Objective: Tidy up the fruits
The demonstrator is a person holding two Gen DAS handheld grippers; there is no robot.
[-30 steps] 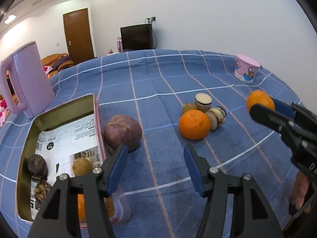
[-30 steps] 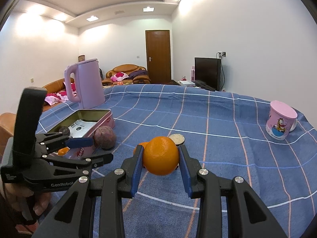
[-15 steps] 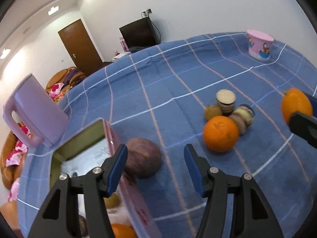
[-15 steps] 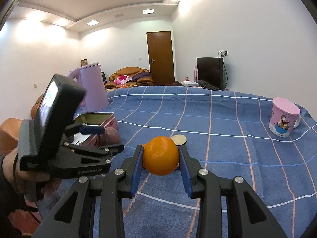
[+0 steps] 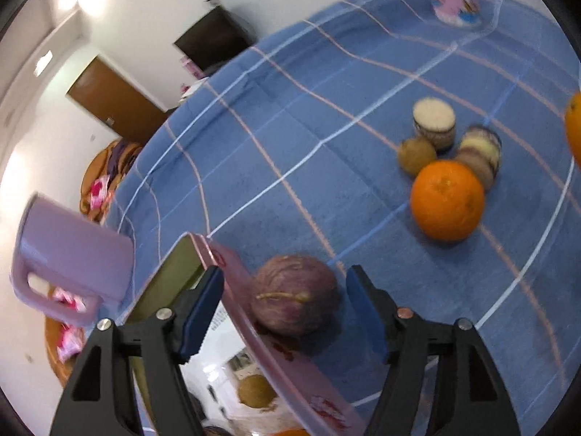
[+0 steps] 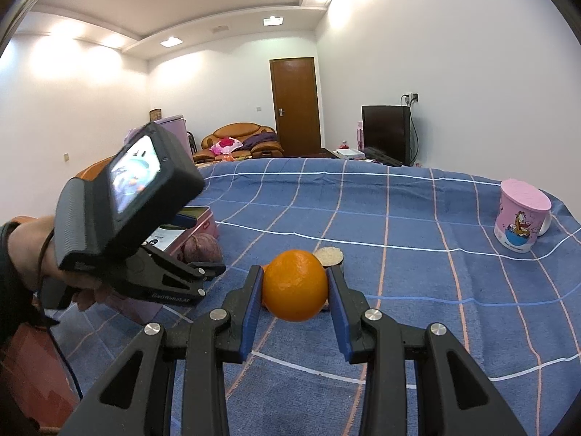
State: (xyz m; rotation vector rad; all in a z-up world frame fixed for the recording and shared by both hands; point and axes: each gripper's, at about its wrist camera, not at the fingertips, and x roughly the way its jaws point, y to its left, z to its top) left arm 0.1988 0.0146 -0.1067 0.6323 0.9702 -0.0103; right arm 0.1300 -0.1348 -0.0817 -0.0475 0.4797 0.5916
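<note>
My left gripper point(image 5: 283, 309) is open, its fingers either side of a purple passion fruit point(image 5: 294, 296) that lies on the blue cloth against the pink tin box point(image 5: 276, 356). The tin holds a brown kiwi point(image 5: 254, 390) and other fruit. An orange point(image 5: 447, 205), a kiwi point(image 5: 415, 155) and cut fruit pieces point(image 5: 434, 121) lie to the right. My right gripper point(image 6: 295, 290) is shut on another orange point(image 6: 295, 285), held above the cloth; this orange also shows in the left wrist view point(image 5: 573, 134). The left gripper point(image 6: 203, 272) shows in the right wrist view, next to the passion fruit point(image 6: 201, 249).
A lilac kettle point(image 5: 72, 258) stands behind the tin at the left. A pink cartoon mug point(image 6: 521, 218) stands at the far right of the table. The checked blue cloth point(image 6: 363, 210) covers the table. A sofa, door and TV are beyond it.
My left gripper has tilted and moved down toward the passion fruit, which now sits between its open fingers. My right gripper still holds the orange, nearly unmoved.
</note>
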